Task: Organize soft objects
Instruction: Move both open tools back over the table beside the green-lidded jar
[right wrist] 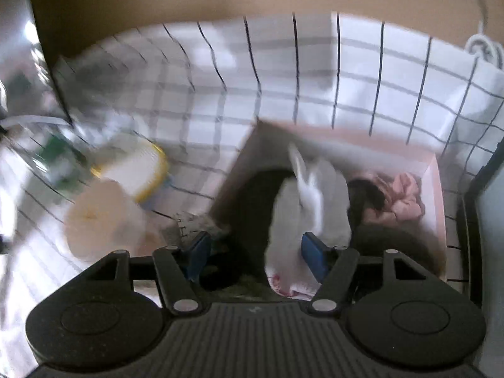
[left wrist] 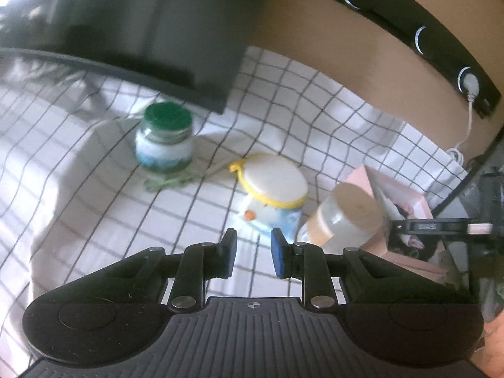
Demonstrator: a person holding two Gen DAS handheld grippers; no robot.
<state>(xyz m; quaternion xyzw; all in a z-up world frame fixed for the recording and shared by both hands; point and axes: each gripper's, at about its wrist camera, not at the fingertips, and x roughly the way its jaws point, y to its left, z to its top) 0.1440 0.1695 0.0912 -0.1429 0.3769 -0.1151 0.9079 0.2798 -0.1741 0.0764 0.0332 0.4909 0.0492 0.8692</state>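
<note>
Left gripper (left wrist: 253, 253): held low over the checked cloth (left wrist: 94, 189), tilted slightly downward, its blue-padded fingers (left wrist: 280, 256) set a narrow gap apart with nothing between them. Just ahead of the fingertips stands a blue-and-white tub with a yellow-rimmed lid (left wrist: 272, 179); ahead and to the left, farther off, a jar with a green lid (left wrist: 165, 137) rests on a small green mat. Ahead and to the right, a clear jar with a tan lid (left wrist: 343, 217) leans beside a pink box (left wrist: 406, 208). A dark bin (left wrist: 176, 31) rises beyond the green-lidded jar, and a black power strip (left wrist: 419, 37) with a white plug runs along the tan wall at upper right.

Right gripper (right wrist: 256, 255): poised directly above the open pink box (right wrist: 438, 195), pointing down into it, fingers (right wrist: 313, 256) spread wide and gripping nothing. A white fluffy soft item (right wrist: 308, 208), motion-blurred, lies in the box between the fingers, close against the right pad; whether it touches the pad cannot be told. Dark soft items (right wrist: 252, 201) fill the box to its left and right, and a pink crumpled cloth (right wrist: 404, 198) sits in the far right corner. To the left of the gripper, outside the box, stand the tan-lidded jar (right wrist: 104, 217) and the yellow-rimmed tub (right wrist: 138, 170), both blurred.
</note>
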